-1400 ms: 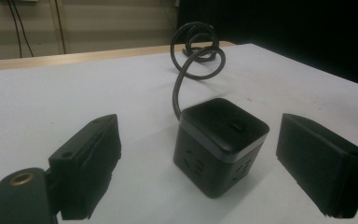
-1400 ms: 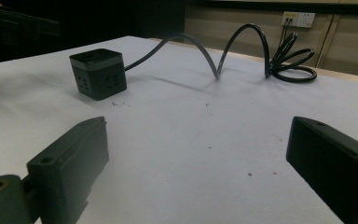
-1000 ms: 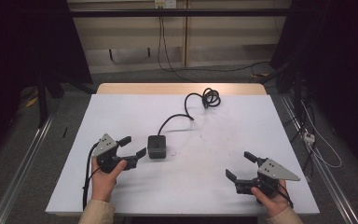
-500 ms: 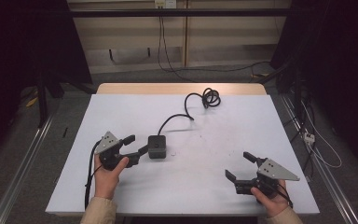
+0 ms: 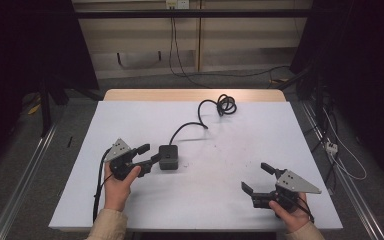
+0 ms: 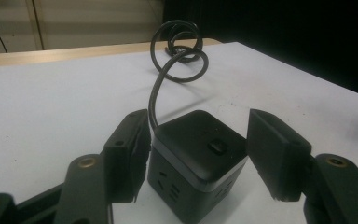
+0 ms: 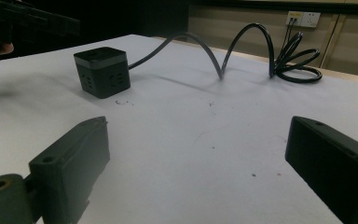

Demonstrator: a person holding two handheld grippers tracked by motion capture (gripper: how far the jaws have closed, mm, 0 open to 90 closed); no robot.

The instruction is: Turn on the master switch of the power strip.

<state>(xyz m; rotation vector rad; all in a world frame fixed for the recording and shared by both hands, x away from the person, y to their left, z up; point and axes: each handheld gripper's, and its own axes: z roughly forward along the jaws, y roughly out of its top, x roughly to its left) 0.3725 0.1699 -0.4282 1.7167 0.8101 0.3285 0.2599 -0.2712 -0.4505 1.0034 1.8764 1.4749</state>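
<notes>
- A black socket cube (image 5: 169, 156) sits on the white table (image 5: 230, 200), left of centre; its cord (image 5: 187, 126) runs toward 1 o'clock to a coil (image 5: 225, 104).
- It looks rigid, boxy and fairly light, with smooth sides that could slip; the stiff cord may tug. The flat opposite sides look the best hold.
- The left tool (image 6: 193, 158), held low and level from 9 o'clock, straddles the cube, its jaws just closing, one touching, one still apart.
- The right tool (image 5: 260, 177) rests at 5 o'clock, jaws spread and empty.

White table (image 5: 130, 125), wooden strip along far edge. On it: black socket cube (image 5: 169, 156), its black cable (image 5: 200, 117) coiled near far edge.
</notes>
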